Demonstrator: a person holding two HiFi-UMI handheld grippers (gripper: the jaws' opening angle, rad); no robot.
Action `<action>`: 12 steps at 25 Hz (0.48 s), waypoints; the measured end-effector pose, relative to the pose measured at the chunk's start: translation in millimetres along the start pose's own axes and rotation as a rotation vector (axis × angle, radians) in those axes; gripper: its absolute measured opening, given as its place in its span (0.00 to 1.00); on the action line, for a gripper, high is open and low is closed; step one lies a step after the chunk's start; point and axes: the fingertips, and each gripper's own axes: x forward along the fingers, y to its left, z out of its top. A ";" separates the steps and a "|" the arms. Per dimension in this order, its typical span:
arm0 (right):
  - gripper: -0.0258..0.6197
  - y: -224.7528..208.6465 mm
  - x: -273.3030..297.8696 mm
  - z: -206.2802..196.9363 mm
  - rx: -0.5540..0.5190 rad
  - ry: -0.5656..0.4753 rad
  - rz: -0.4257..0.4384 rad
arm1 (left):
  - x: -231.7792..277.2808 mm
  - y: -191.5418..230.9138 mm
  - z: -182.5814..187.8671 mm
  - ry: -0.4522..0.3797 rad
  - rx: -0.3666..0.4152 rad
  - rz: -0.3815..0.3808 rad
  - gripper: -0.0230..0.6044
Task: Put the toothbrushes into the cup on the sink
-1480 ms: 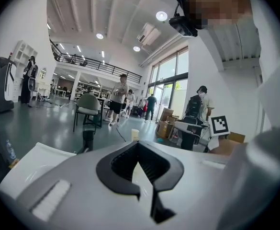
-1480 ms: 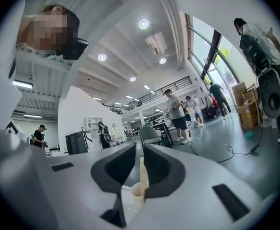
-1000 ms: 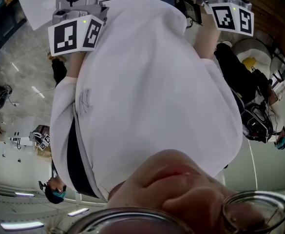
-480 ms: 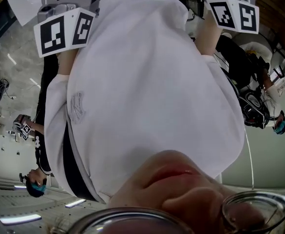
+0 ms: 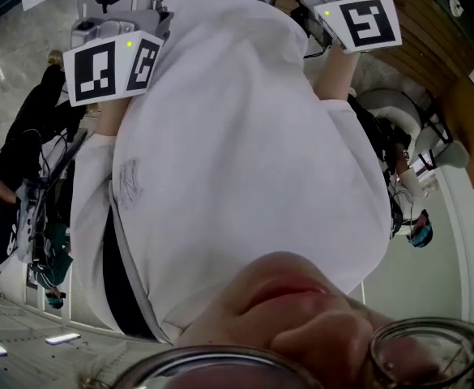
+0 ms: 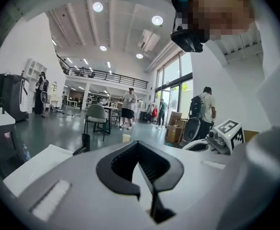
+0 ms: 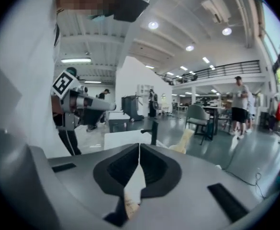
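No toothbrush or cup is clearly in view. In the left gripper view my left gripper (image 6: 138,142) is shut, tips touching, with nothing between them. My right gripper (image 7: 140,144) is also shut and empty in its own view. Both point roughly level across a large hall. The head view looks back along my white shirt (image 5: 237,152). It shows only the left gripper's marker cube (image 5: 111,63) at top left and the right gripper's marker cube (image 5: 366,21) at top right. Beyond the jaws stands a white counter (image 7: 125,139) with a black tap (image 7: 153,128).
People stand in the hall (image 6: 128,107) near a grey chair (image 6: 96,116) and tables. A person with a backpack (image 6: 203,109) is at the right. Cardboard boxes (image 6: 174,131) sit on the floor. A small pale object (image 6: 126,138) stands beyond the left jaws; a beige object (image 7: 184,140) lies beyond the right ones.
In the head view the right marker cube has shifted left and upward and rolled, now showing one face. The left cube moved slightly. The background has swung round.
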 end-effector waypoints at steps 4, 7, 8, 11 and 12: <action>0.06 30.5 26.7 -47.9 -0.050 0.193 0.230 | -20.7 3.0 -4.6 -0.015 -0.010 0.100 0.05; 0.06 55.0 47.3 -87.7 -0.161 0.393 0.339 | -40.1 10.3 -3.0 -0.030 -0.014 0.154 0.04; 0.06 62.0 52.9 -100.3 -0.196 0.449 0.368 | -45.1 11.4 -3.3 -0.034 -0.015 0.166 0.04; 0.06 73.5 69.8 -131.2 -0.264 0.555 0.438 | -55.9 11.7 -7.9 -0.036 -0.024 0.203 0.04; 0.07 75.0 74.0 -136.6 -0.274 0.571 0.450 | -58.8 10.5 -9.0 -0.036 -0.027 0.215 0.04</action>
